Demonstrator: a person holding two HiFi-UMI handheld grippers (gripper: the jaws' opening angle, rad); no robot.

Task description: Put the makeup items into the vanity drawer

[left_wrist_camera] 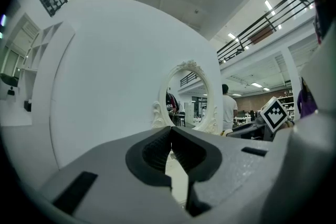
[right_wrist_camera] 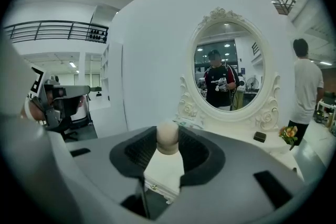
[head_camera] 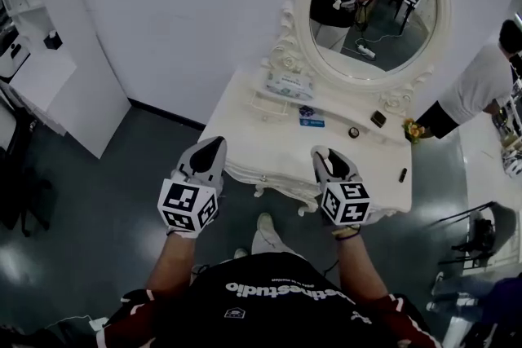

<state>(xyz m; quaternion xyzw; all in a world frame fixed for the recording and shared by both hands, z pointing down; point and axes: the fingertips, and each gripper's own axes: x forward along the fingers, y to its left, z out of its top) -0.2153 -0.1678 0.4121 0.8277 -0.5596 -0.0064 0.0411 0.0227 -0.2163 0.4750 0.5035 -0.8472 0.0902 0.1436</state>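
The left claw (left_wrist_camera: pixel 170 131) is pressed together at its tips and has nothing in it. The right claw (head_camera: pixel 323 156) is clamped on a rounded beige item (right_wrist_camera: pixel 168 137), which sits between the ribbed pads and stands a little above them.

In the head view both claws are held side by side over the near edge of a white vanity, the left at 9 o'clock of the right and well apart from it. The counter (head_camera: pixel 245 122) lies at 12 o'clock of the two claws. An oval mirror (head_camera: pixel 371 8) in a carved white frame stands at its far edge.

At the mirror's foot, at 11 o'clock on the counter, lies a pale tissue pack (head_camera: pixel 289 84). Near the counter's middle are two small blue items (head_camera: pixel 308 117), just beside each other. A small round pot (head_camera: pixel 353 132) sits at 3 o'clock of them, and a dark square case (head_camera: pixel 378 118) at 1 o'clock of the pot. Yellow flowers (head_camera: pixel 414 129) stand at the counter's 3 o'clock edge. A dark stick (head_camera: pixel 402 174) lies at 5 o'clock, near the front corner.

In the right gripper view, a white drawer front (right_wrist_camera: pixel 160 178) with a small gold knob shows at 6 o'clock of the held item.

A person in a white top (head_camera: pixel 477 90) stands at 3 o'clock of the vanity.
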